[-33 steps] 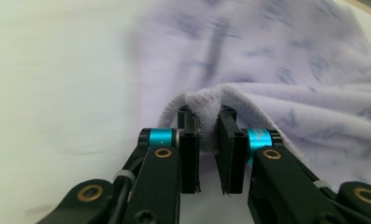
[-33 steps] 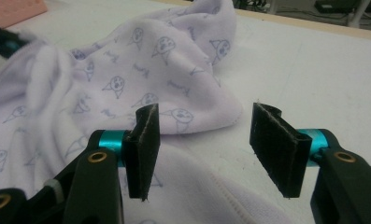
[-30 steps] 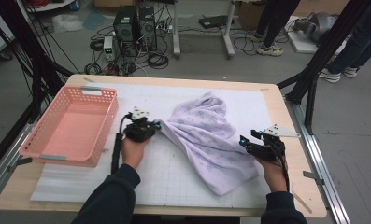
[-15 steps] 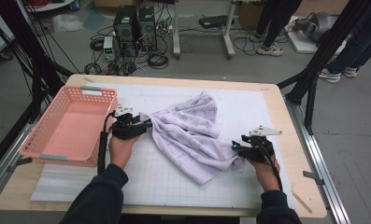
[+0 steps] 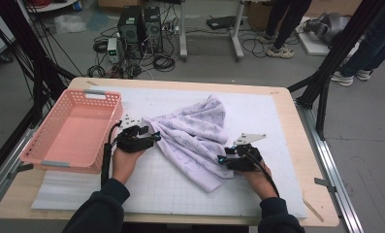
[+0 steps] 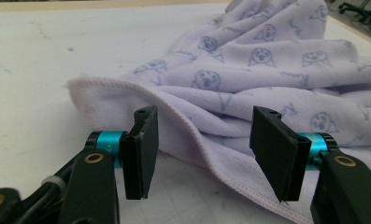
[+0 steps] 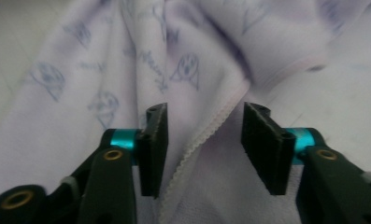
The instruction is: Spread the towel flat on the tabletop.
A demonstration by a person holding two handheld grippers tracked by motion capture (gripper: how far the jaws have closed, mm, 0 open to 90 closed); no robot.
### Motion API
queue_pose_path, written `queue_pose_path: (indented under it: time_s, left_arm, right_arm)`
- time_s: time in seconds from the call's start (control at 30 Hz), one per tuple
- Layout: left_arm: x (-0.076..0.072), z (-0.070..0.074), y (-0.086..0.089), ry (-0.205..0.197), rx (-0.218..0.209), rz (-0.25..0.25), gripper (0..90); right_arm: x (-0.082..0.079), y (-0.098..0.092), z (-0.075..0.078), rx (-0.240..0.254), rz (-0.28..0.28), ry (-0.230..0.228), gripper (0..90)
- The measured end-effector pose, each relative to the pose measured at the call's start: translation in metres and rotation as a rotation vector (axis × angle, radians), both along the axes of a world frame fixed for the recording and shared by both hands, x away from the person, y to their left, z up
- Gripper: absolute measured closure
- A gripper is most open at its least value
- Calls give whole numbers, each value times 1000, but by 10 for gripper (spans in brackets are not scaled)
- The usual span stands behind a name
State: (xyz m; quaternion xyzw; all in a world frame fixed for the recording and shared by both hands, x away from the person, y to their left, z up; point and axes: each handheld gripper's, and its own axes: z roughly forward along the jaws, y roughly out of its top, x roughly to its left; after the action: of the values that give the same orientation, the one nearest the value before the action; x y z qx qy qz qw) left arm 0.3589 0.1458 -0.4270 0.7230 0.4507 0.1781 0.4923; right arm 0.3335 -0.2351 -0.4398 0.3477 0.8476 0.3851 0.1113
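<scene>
A lilac towel [image 5: 195, 136] with small printed faces lies rumpled on the white mat. My left gripper [image 5: 153, 137] is at its left edge. In the left gripper view the jaws [image 6: 206, 113] have just been opening and stand apart, with the towel's hem [image 6: 192, 126] between them and untouched. My right gripper [image 5: 220, 160] is at the towel's near right edge. Its jaws [image 7: 205, 109] have just been closing and straddle a stitched fold [image 7: 206, 126], the pads still clear of the cloth.
A pink plastic basket [image 5: 66, 165] stands on the table's left side, close to my left hand. The white gridded mat [image 5: 277, 126] covers most of the wooden table [image 5: 296, 145]. Black frame legs, computers and cables stand on the floor beyond.
The towel has shifted left and bunched up. My left gripper's jaws have opened off its edge. My right gripper has moved left and down onto the towel's near edge.
</scene>
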Motion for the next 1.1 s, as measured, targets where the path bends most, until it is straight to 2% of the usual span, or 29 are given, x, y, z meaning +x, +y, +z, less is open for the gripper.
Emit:
queue_pose_path:
  time_s: [0.03,0.07,0.1,0.13,0.17,0.23,0.3,0.33,0.37,0.43,0.47,0.5,0.53,0.57,0.6,0.63,0.67,0.7,0.73,0.77,0.83,0.87,0.93,1.03,1.07,1.1]
  left_arm:
    - [-1,-1,0,0,2,-5,422]
    - [-3,-1,0,4,7,-19,422]
    - [-4,-1,0,13,18,-32,402]
    - [-5,-1,0,18,29,-45,400]
    - [-9,-1,-1,3,23,-54,402]
    - [-10,-2,-1,-4,17,-58,406]
    - [-13,-4,-1,-3,17,-67,406]
    - [-14,-6,0,-1,13,-72,406]
    - [-15,-7,0,13,12,-76,399]
    - [-16,-6,0,16,7,-85,396]
    - [-16,-5,0,8,1,-90,397]
    - [-16,-5,0,8,1,-90,398]
    - [-17,-5,0,9,2,-97,397]
    - [-18,-5,-2,13,5,-101,397]
    - [-21,-6,-6,9,2,-119,394]
    - [-21,-6,-6,9,2,-119,397]
    - [-22,-7,-8,13,-5,-124,397]
    - [-23,-8,-11,23,2,-141,394]
    - [-24,-8,-14,24,5,-156,394]
    - [-27,-9,-18,22,-6,-175,395]
    - [-29,-10,-23,32,-6,-204,395]
    - [-29,-10,-23,32,-6,-204,395]
    - [-31,-11,-28,39,4,-235,401]
    - [-33,-14,-36,55,13,-277,429]
    - [-34,-15,-38,59,16,-295,461]
    - [-37,-16,-46,59,21,-346,512]
  right_arm:
    - [1,2,0,-28,7,-17,796]
    - [1,2,0,-28,7,-17,796]
    - [1,-3,6,-14,-5,-51,839]
    - [2,-6,8,-12,-24,-73,843]
    - [4,-9,9,-18,-51,-99,845]
    - [8,-15,11,-21,-130,-115,845]
    - [14,-20,11,-7,-203,-118,837]
    - [14,-20,11,-7,-203,-118,837]
    - [21,-24,12,7,-253,-110,827]
    - [23,-25,13,-7,-270,-116,830]
    - [28,-25,15,-50,-303,-134,834]
    - [28,-25,15,-50,-303,-134,834]
    - [35,-28,18,-80,-349,-163,817]
    - [35,-28,18,-80,-349,-163,817]
    - [41,-33,19,-133,-426,-191,822]
    - [45,-36,18,-153,-464,-197,830]
    - [45,-36,18,-153,-464,-197,830]
    - [50,-46,15,-152,-556,-191,833]
    - [50,-46,15,-152,-556,-191,833]
    - [52,-54,12,-132,-601,-175,798]
    - [53,-59,10,-96,-611,-147,710]
    - [50,-60,11,-88,-609,-155,684]
    - [43,-64,15,-47,-579,-178,643]
    - [25,-70,25,-13,-546,-222,636]
    - [19,-72,28,-8,-531,-231,636]
    - [13,-73,30,-13,-518,-246,635]
